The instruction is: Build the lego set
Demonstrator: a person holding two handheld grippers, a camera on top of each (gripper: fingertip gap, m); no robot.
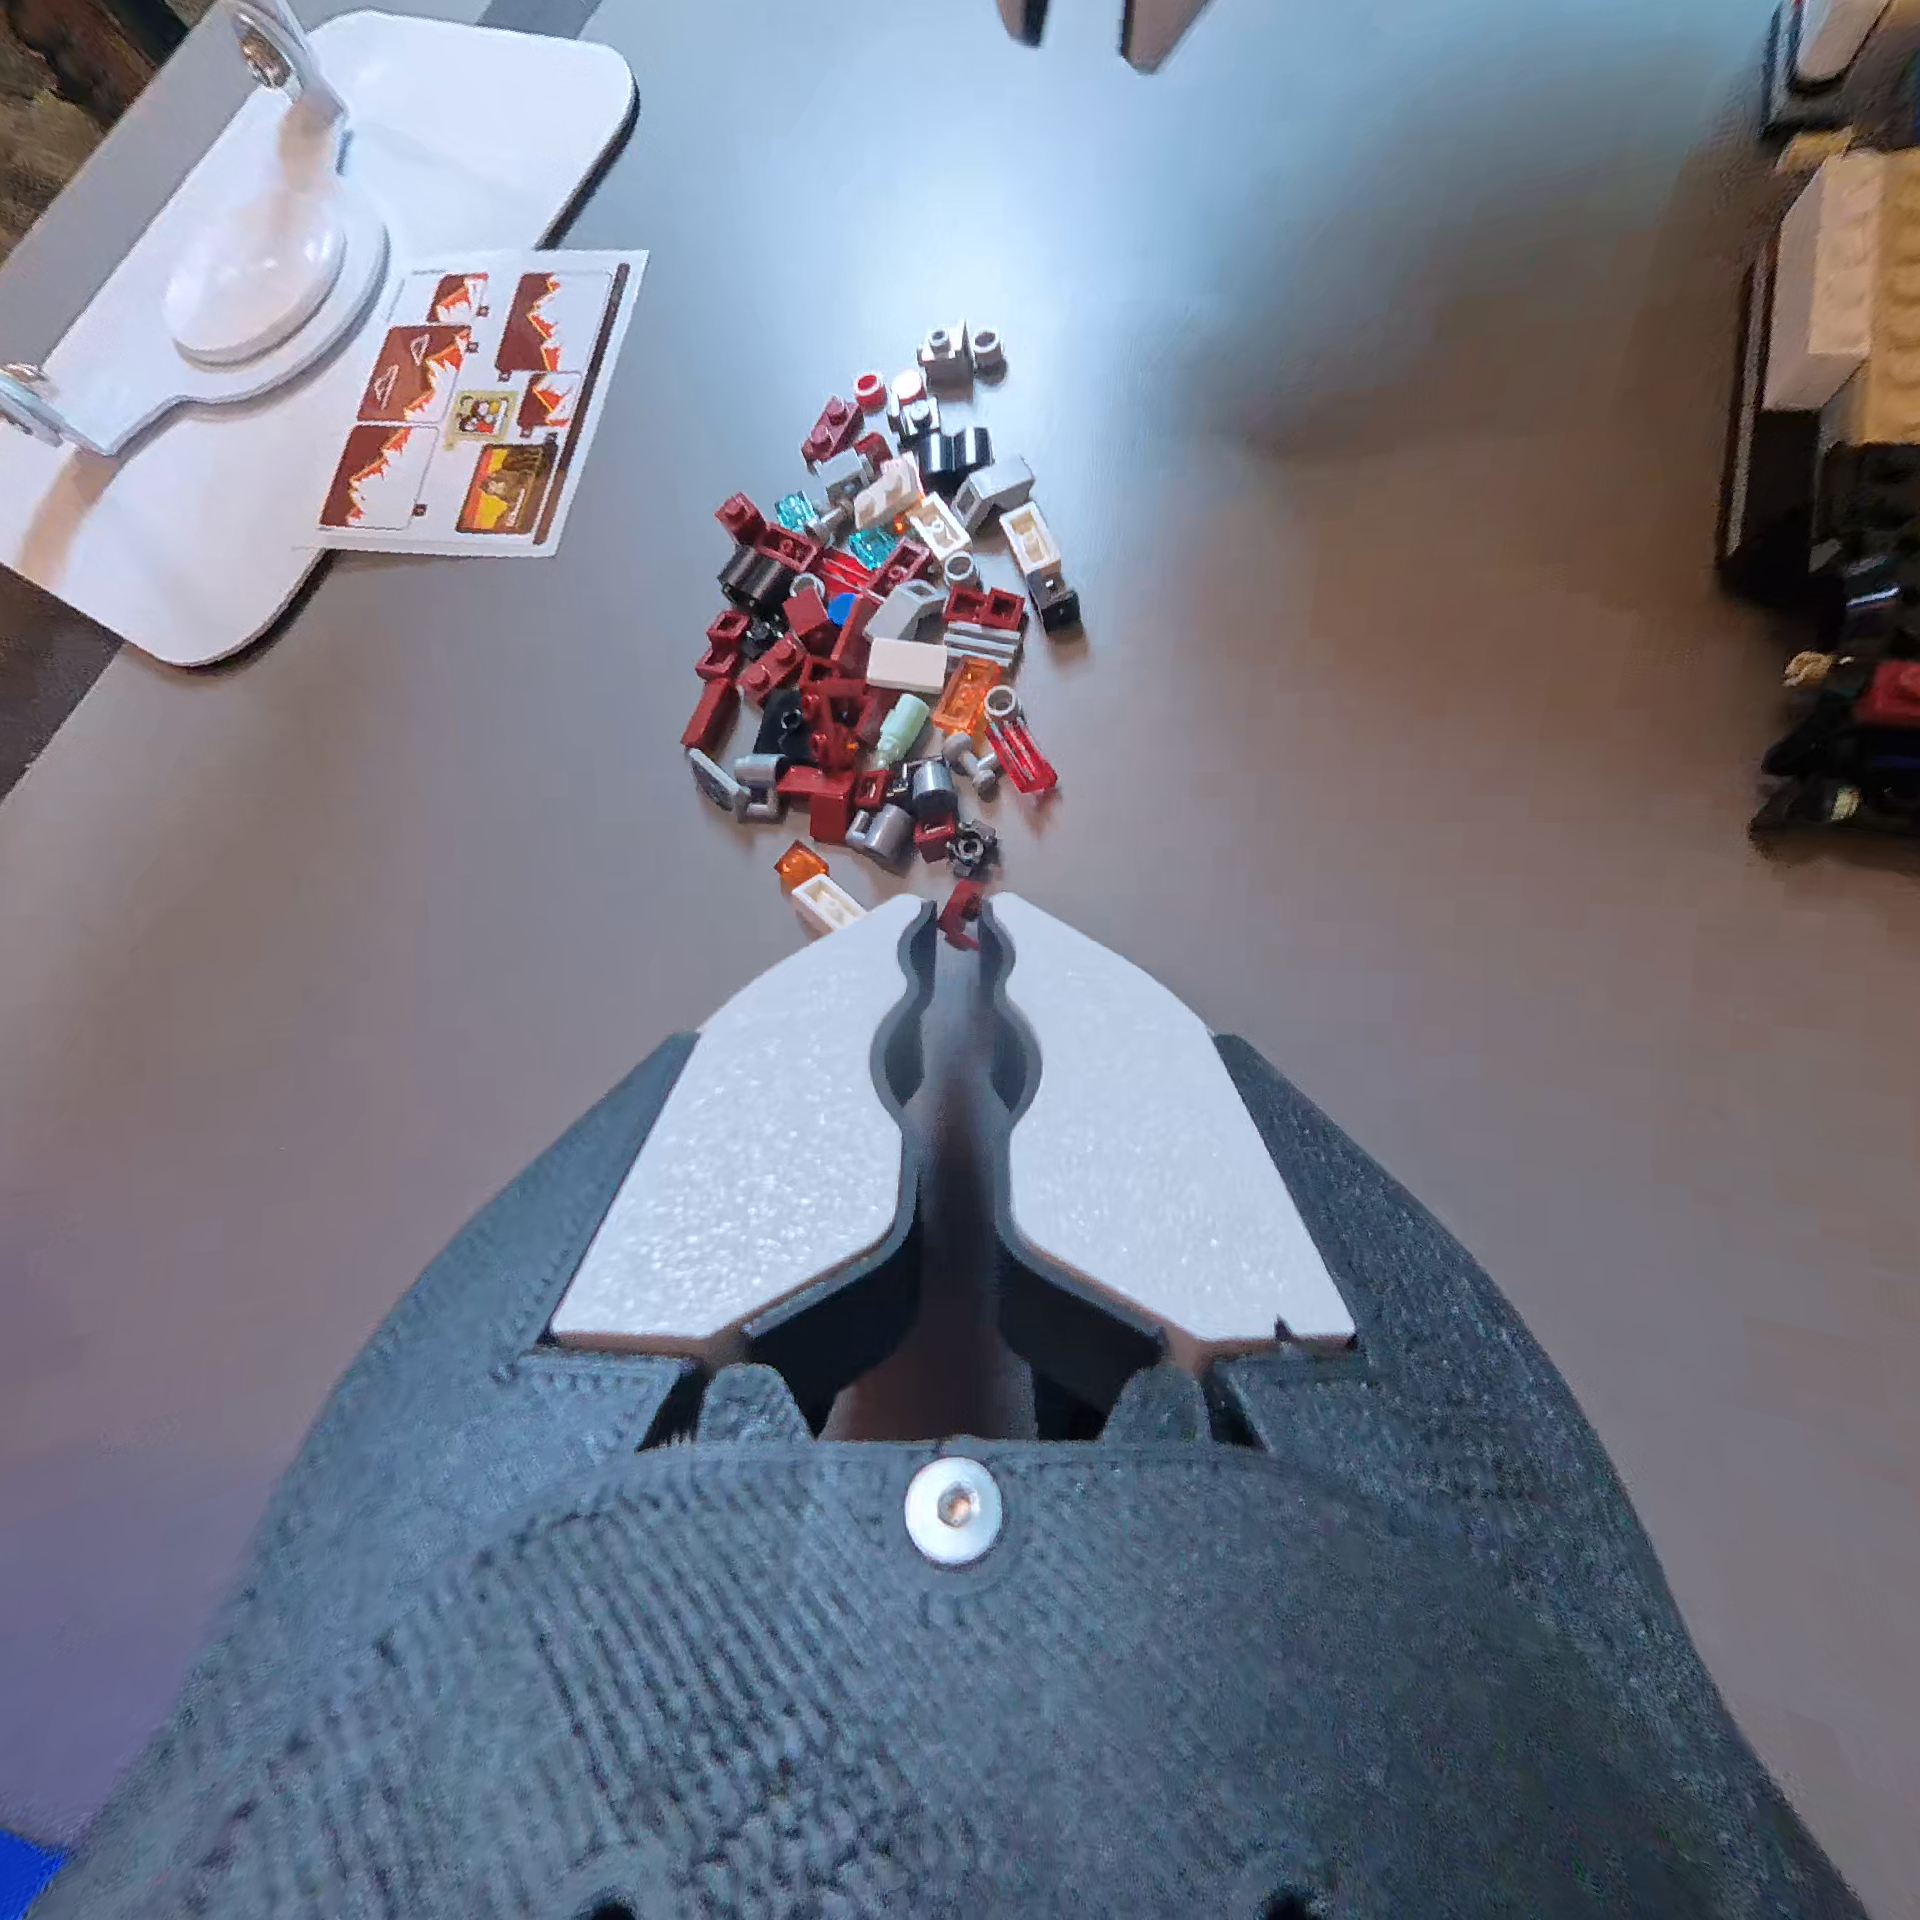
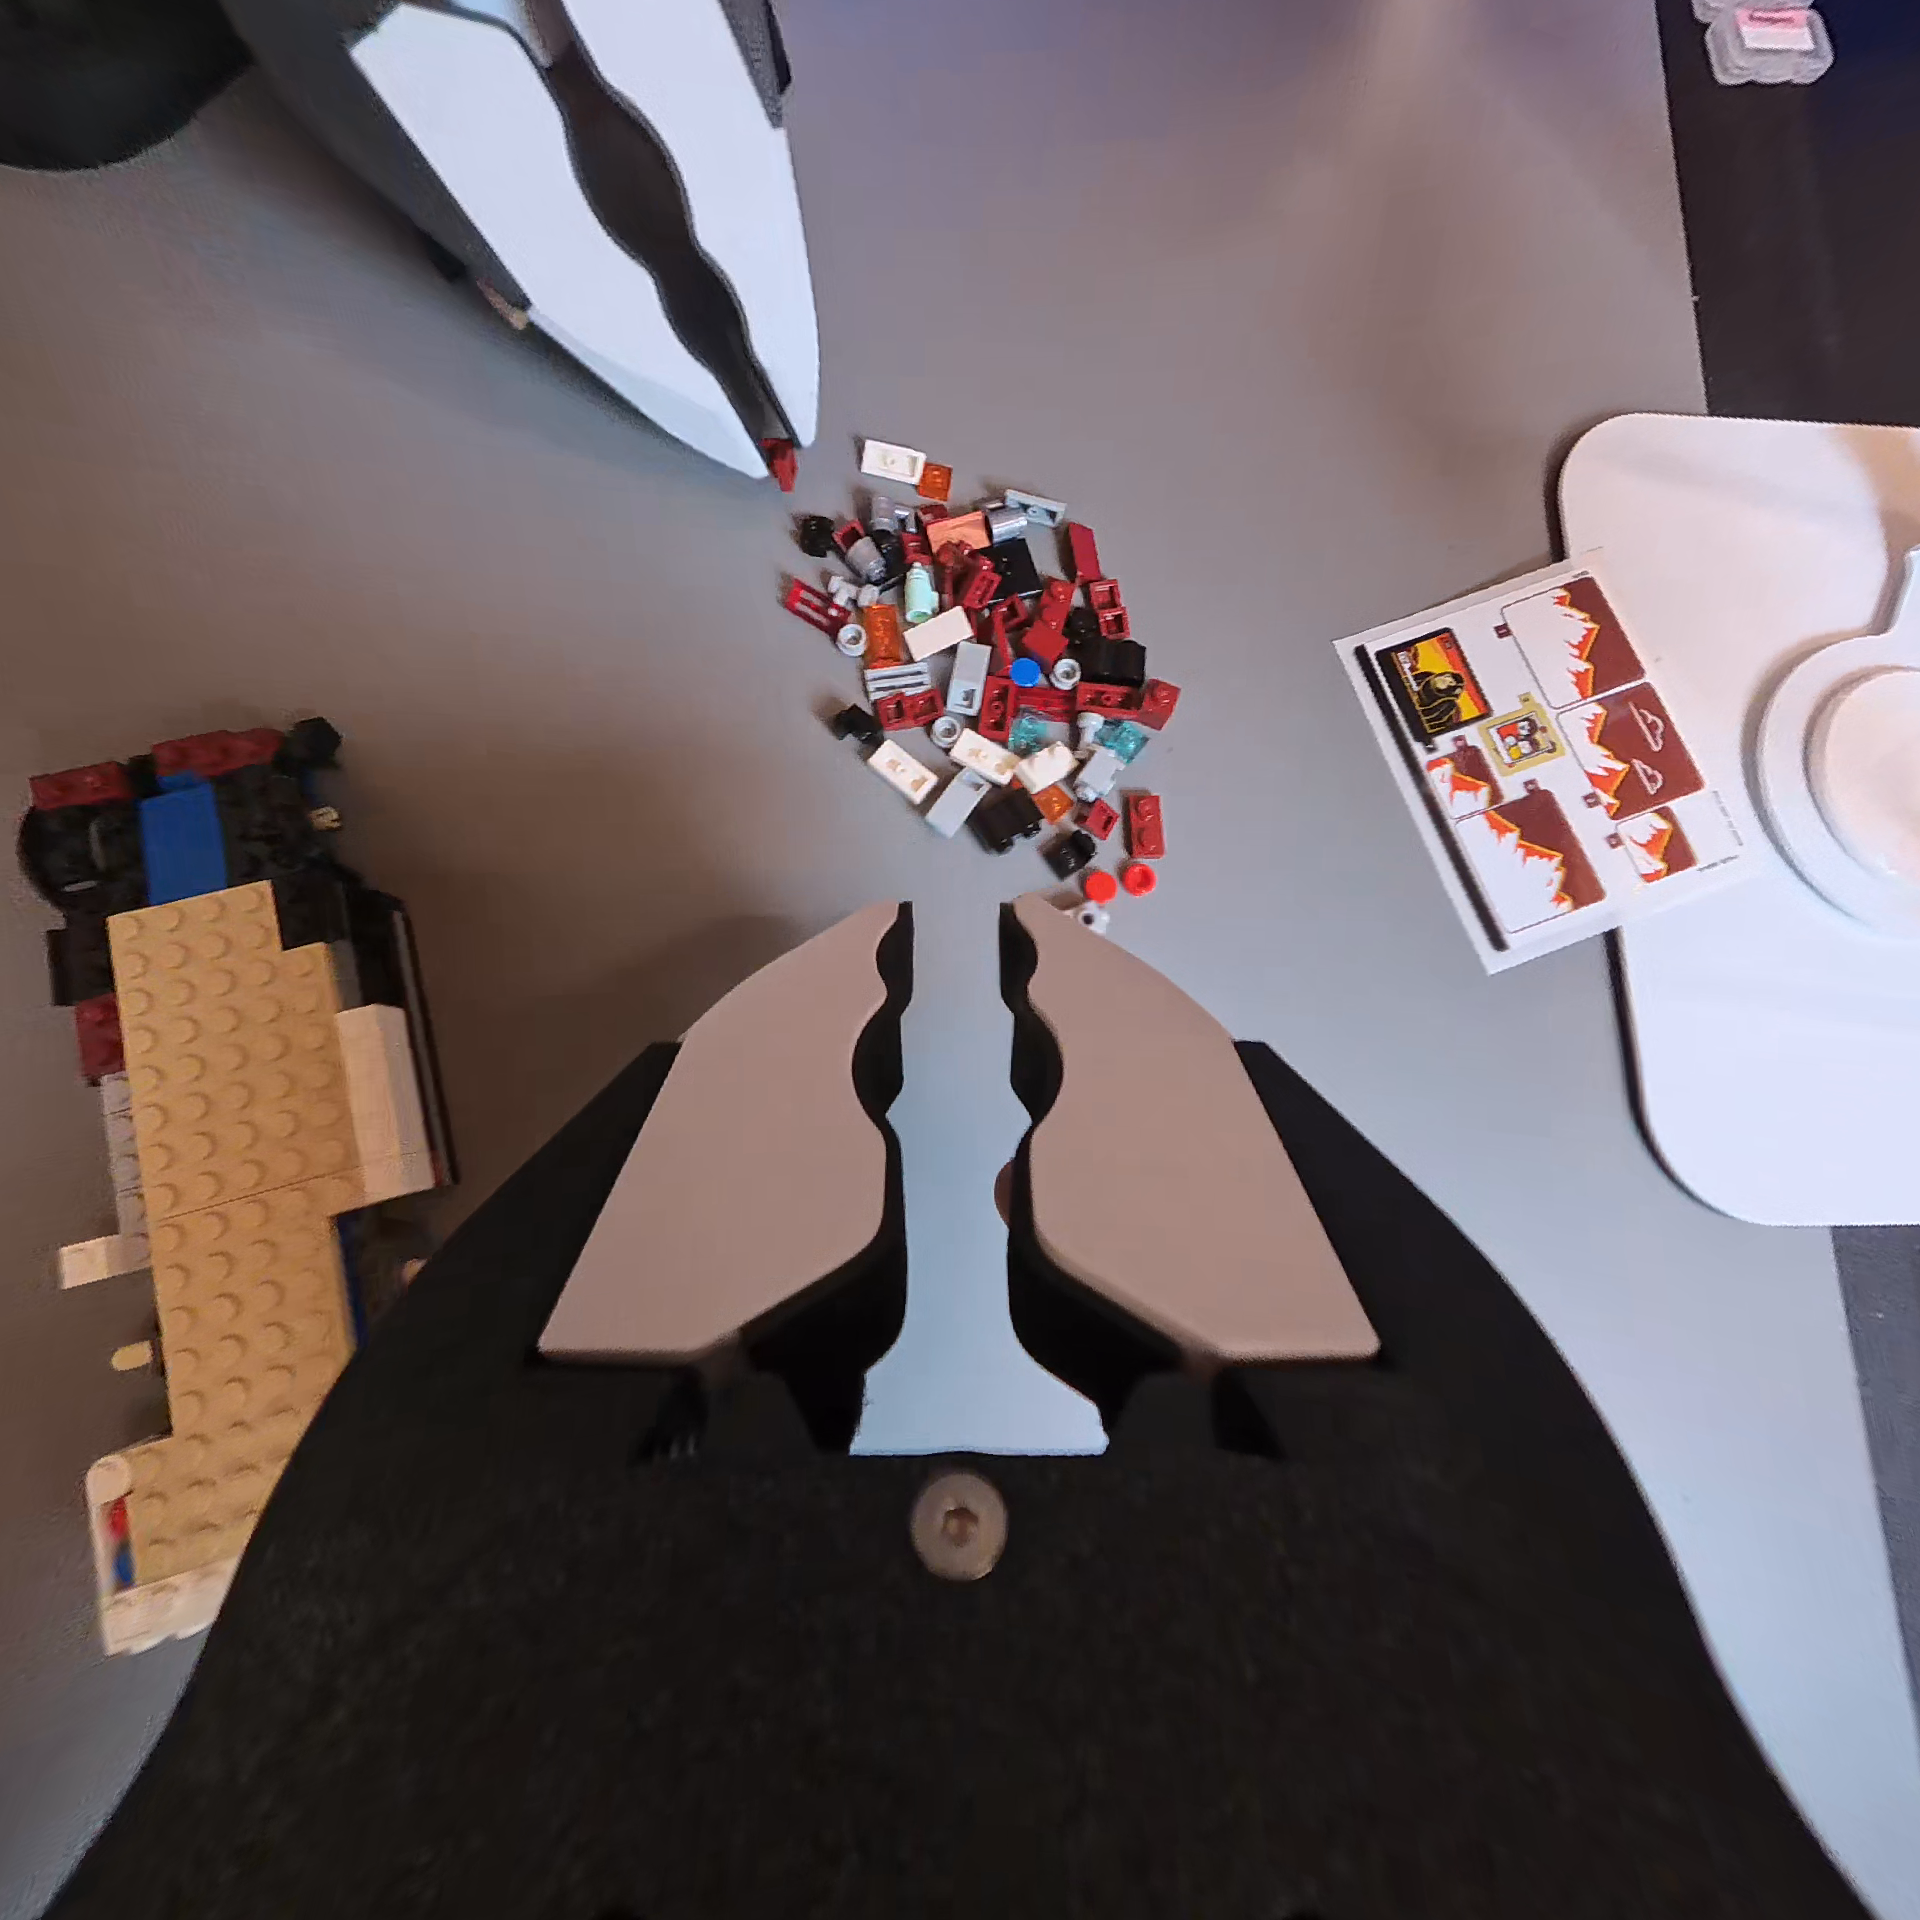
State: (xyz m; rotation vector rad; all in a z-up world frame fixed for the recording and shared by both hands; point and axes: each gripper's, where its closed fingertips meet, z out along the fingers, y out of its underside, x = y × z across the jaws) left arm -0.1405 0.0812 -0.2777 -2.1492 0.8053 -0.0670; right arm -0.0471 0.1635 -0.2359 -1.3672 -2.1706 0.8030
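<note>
Overhead, soft light fell on a smooth, matte grey desk (image 2: 1299,260), leaving a pale sheen across its middle. A loose heap of small building pieces (image 1: 883,634), mostly dark red with grey, black, white, clear orange and pale blue among them, lay near the centre. The left tool (image 1: 961,920) was narrowed on a small dark red piece (image 1: 964,912) at the near edge of that heap, its pale fingertips (image 1: 1023,925) pressed to either side; the right wrist view showed the same red bit pinched at the tips, just beside the heap. A white brick (image 1: 826,902) and a clear orange one (image 1: 800,862) lay just to its left. The right tool (image 2: 956,914) hung over the opposite side of the heap with a narrow gap between its fingers and only bare desk showing through. Two round red studs (image 2: 1120,883) sat just beyond its tip. A partly built model (image 2: 229,1143) with a tan studded top and black, blue and dark red parts lay to its left. A sticker sheet (image 2: 1538,769) rested partly on a white stand base (image 2: 1766,1091) at the desk's edge, and dark flooring (image 2: 1787,260) showed beyond that edge.
</note>
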